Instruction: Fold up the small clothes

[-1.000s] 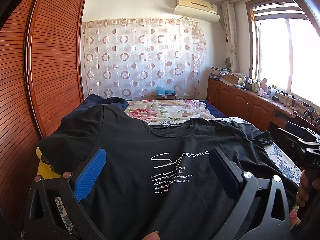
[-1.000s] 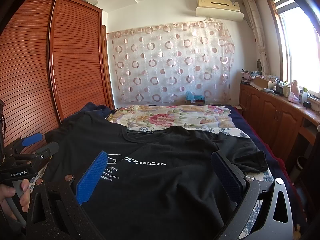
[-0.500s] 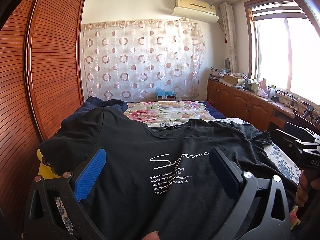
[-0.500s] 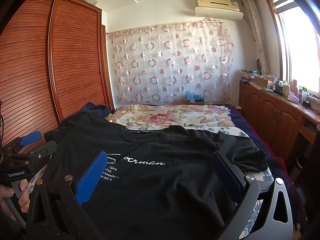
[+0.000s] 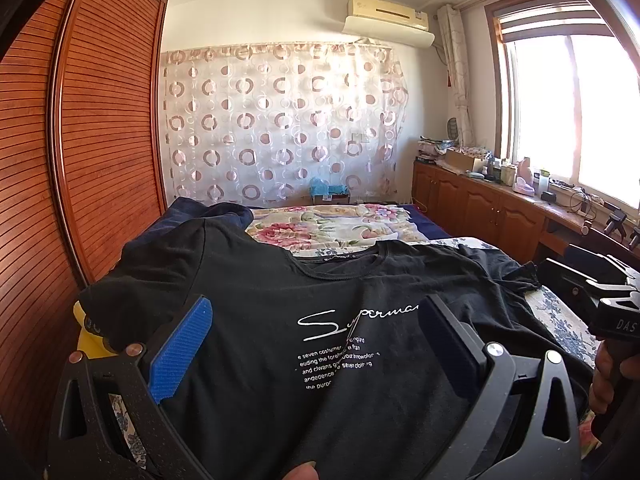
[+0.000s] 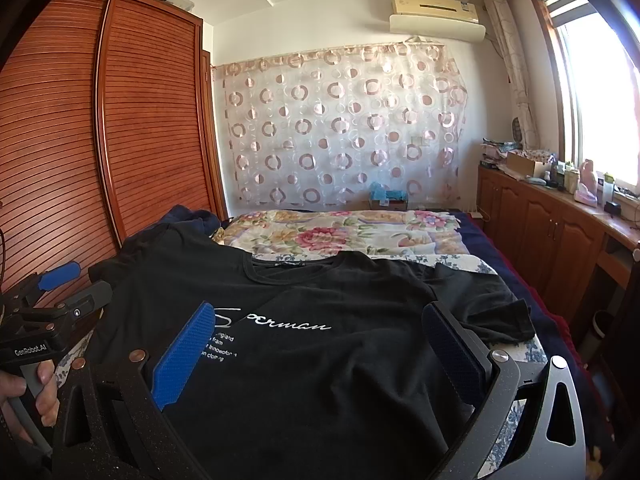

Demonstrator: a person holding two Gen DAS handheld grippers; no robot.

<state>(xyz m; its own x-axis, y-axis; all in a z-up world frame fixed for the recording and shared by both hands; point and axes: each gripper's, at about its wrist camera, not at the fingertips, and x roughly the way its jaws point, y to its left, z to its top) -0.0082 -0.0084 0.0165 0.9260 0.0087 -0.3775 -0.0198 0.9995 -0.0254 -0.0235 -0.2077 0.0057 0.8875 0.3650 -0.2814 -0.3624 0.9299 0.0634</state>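
Note:
A black T-shirt point(image 5: 280, 288) with white "Superman" script lies flat and front up on the bed, collar at the far end, both short sleeves spread out. My left gripper point(image 5: 314, 308) hovers open over the shirt's lower left part, with nothing between its blue pads. The right gripper point(image 6: 319, 310) is likewise open, above the lower right part point(image 6: 360, 360) of the same shirt. In the right wrist view the left gripper point(image 6: 78, 284) shows at the left edge, held by a hand point(image 6: 24, 396). The right gripper's body pokes in at the right edge of the left wrist view.
A floral quilt point(image 6: 340, 236) and a navy cloth point(image 5: 192, 210) lie beyond the collar. A louvred wooden wardrobe point(image 5: 100, 140) runs close along the bed's left side. Low cabinets point(image 6: 552, 232) with clutter stand under the window on the right. Something yellow point(image 5: 86, 340) sits by the left sleeve.

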